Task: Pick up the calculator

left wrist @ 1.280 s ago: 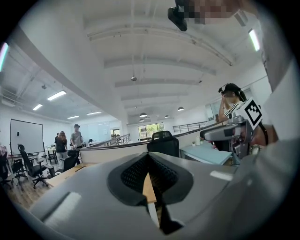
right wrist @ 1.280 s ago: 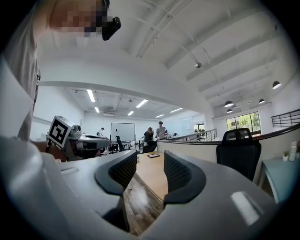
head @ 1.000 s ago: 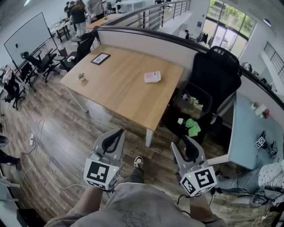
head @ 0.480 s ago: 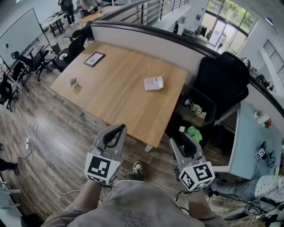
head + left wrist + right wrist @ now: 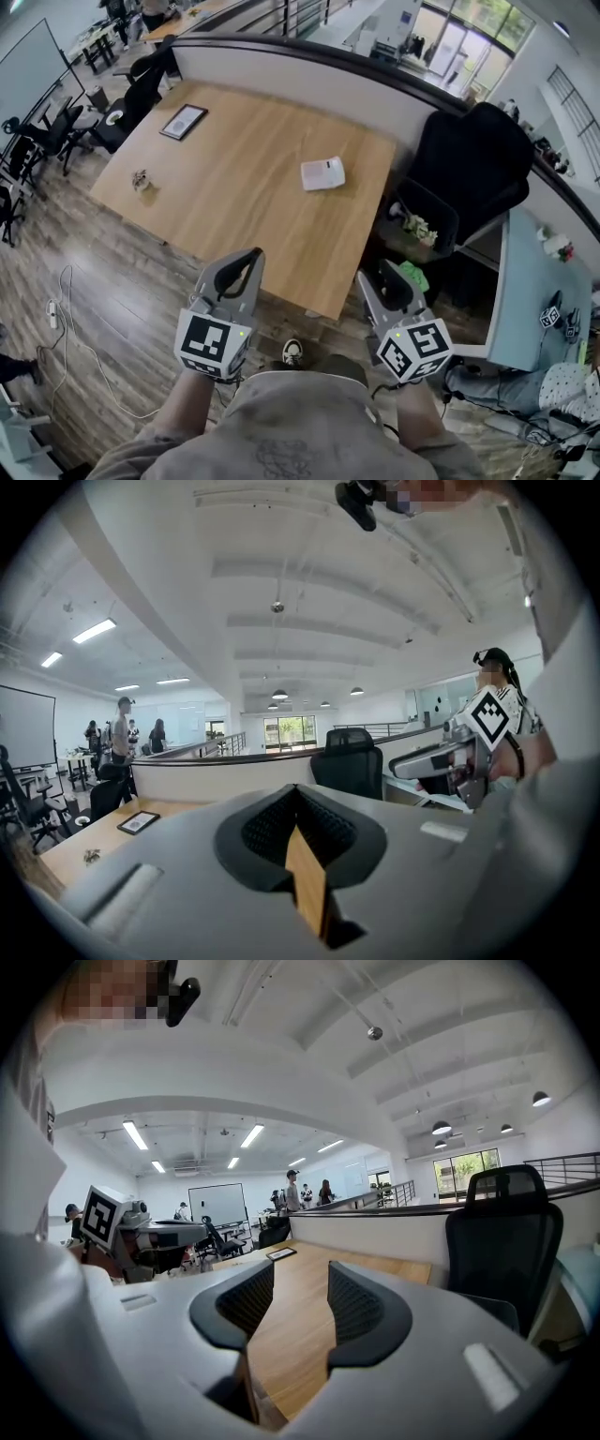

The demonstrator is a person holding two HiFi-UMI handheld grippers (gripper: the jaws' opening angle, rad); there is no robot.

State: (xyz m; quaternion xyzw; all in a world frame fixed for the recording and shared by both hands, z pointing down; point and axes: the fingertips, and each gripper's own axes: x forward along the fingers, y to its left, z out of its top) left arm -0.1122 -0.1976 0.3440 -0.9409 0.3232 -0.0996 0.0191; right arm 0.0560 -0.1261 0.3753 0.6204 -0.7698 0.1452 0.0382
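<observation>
Wooden table (image 5: 246,202) sits nearer than a second ago: the approach is under way, and its near edge lies just ahead of both grippers. Black office chair (image 5: 472,161) crowds the right end; open floor on the left. Left gripper (image 5: 249,261) is pinched together and empty. Right gripper (image 5: 379,279) is moderately parted and empty. Calculator (image 5: 322,173) lies far-right on the tabletop, well apart from both.

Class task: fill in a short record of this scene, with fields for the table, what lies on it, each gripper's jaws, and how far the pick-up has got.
Table: wooden table, with a black chair to its right
On it: white calculator towards the right; dark framed item at the far left; small object at the left edge, too small to identify
Left gripper: jaws together, empty
Right gripper: jaws apart, empty
Progress: calculator untouched, both grippers well short of it
</observation>
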